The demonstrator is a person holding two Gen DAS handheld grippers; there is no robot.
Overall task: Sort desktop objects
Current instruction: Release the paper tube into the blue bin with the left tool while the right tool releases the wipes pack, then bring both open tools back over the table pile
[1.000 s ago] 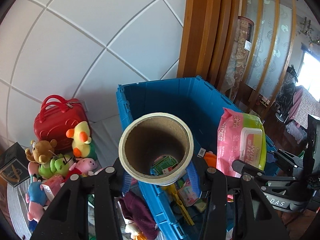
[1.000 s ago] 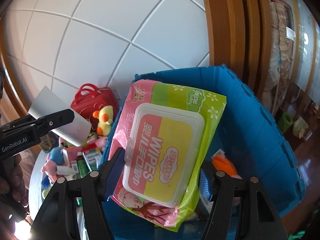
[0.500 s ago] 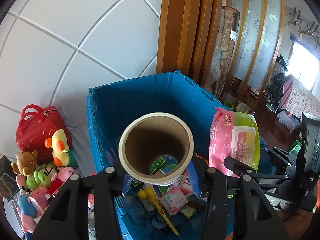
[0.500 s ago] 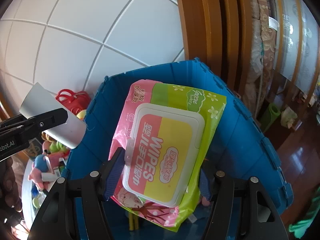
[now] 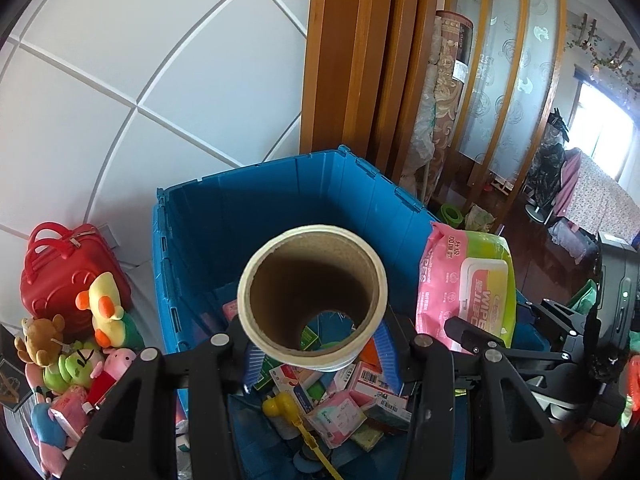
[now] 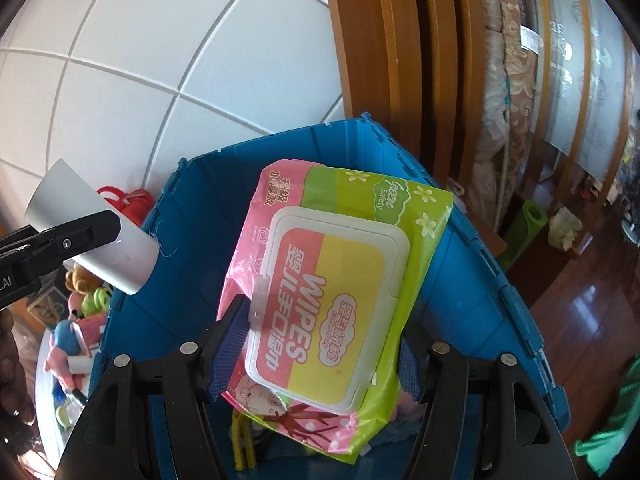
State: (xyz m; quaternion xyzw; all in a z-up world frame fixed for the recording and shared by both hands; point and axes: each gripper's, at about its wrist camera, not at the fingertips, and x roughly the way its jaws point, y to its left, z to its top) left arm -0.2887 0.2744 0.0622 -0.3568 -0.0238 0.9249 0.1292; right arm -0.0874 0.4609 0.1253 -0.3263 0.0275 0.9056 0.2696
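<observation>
Blue bin (image 5: pixel 256 216) nearer now; tube (image 5: pixel 312 296), wipes (image 6: pixel 332 280) seemingly above.

The pink-and-green soft plastic pack of wet wipes (image 6: pixel 332 292) carries "WIPES" in white capitals on the pink half of its white-rimmed flip lid, with Chinese characters beside it and a small oval logo too fine to read. On the green corner of the wrapper a leaf badge reads "Greene Safety" (as far as can be made out). The black gripper body (image 6: pixel 16 276) at the left edge shows ".AI".
</observation>
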